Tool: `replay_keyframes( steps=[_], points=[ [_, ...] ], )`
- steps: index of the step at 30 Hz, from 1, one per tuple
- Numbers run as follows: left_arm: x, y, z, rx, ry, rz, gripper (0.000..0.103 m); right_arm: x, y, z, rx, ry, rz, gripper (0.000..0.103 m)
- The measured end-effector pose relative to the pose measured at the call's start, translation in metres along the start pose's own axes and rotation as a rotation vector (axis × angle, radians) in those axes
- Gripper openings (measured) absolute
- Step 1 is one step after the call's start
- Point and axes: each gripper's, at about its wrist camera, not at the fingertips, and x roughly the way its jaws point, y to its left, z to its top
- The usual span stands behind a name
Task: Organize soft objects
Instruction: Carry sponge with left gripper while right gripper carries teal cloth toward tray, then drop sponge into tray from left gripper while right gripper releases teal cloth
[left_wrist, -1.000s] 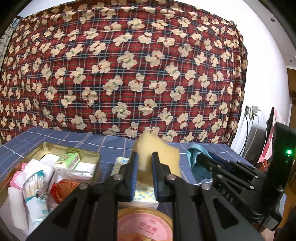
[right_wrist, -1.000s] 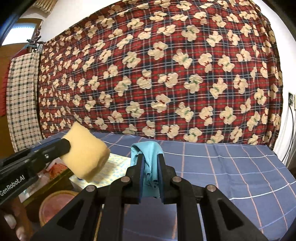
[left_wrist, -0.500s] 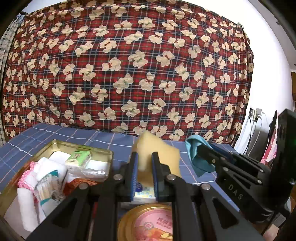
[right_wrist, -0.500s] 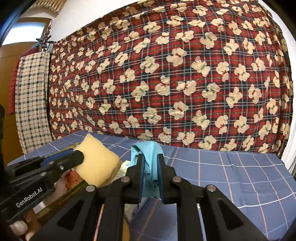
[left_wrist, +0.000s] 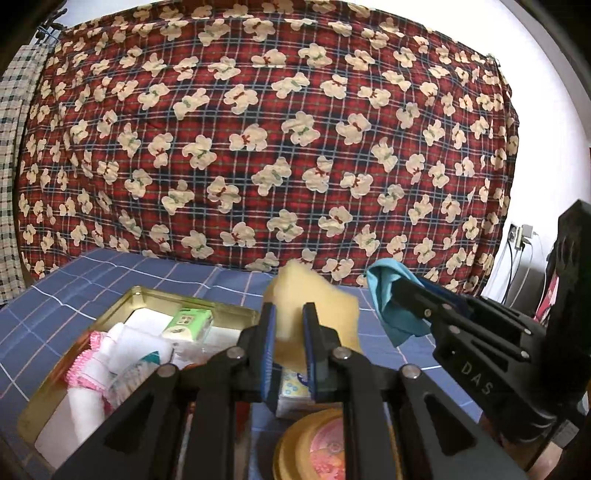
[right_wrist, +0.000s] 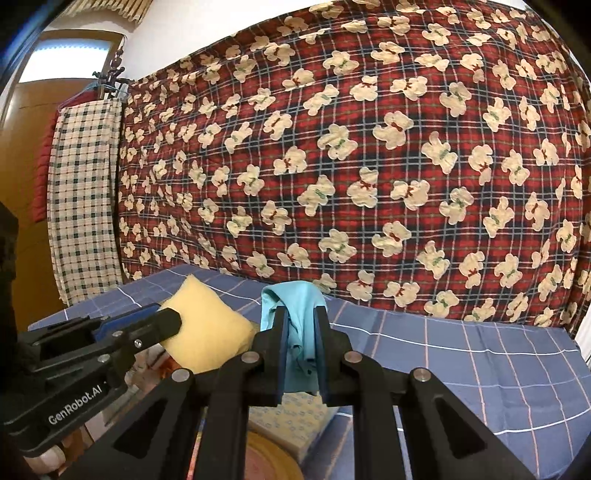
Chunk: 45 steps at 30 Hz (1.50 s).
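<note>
The left gripper (left_wrist: 289, 325) is pinched on a yellow sponge (left_wrist: 317, 295), held in the air above a pack of tissues (left_wrist: 291, 387) and beside an open gold tin (left_wrist: 140, 295). The right gripper (right_wrist: 300, 339) is pinched on a blue cloth (right_wrist: 295, 295), also held clear of the checked blue surface (right_wrist: 480, 369).

Risk is judged as follows. The cloth hangs loose below the jaws and could snag on the left gripper or drag over the tissues, the two grippers being close together. The sponge is gripped near one edge only and could twist free.

The tin is seen already crowded: a green packet (left_wrist: 188, 323), white rolled cloths (left_wrist: 136, 343), a pink frilled item (left_wrist: 88, 354) and plastic wrappers. Overfilling is a likely fault. A round lid (left_wrist: 314, 446) lies in front, contents unclear.
</note>
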Motion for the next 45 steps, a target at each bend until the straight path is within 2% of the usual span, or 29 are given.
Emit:
replay_keyframes(
  steps=[16, 25, 39, 45],
  points=[
    [-0.007, 0.028, 0.011, 0.005, 0.003, 0.056, 0.012, 0.014, 0.021, 0.018, 0.02, 0.012, 0.07, 0.015],
    [-0.014, 0.059, 0.024, 0.001, 0.0, 0.122, 0.012, 0.026, 0.047, 0.034, -0.019, 0.031, 0.089, 0.015],
    [-0.005, 0.11, 0.031, -0.032, 0.058, 0.178, 0.012, 0.075, 0.085, 0.039, -0.046, 0.179, 0.123, 0.015],
    [0.013, 0.125, 0.024, -0.053, 0.149, 0.173, 0.012, 0.109, 0.096, 0.027, -0.039, 0.309, 0.127, 0.015]
  ],
)
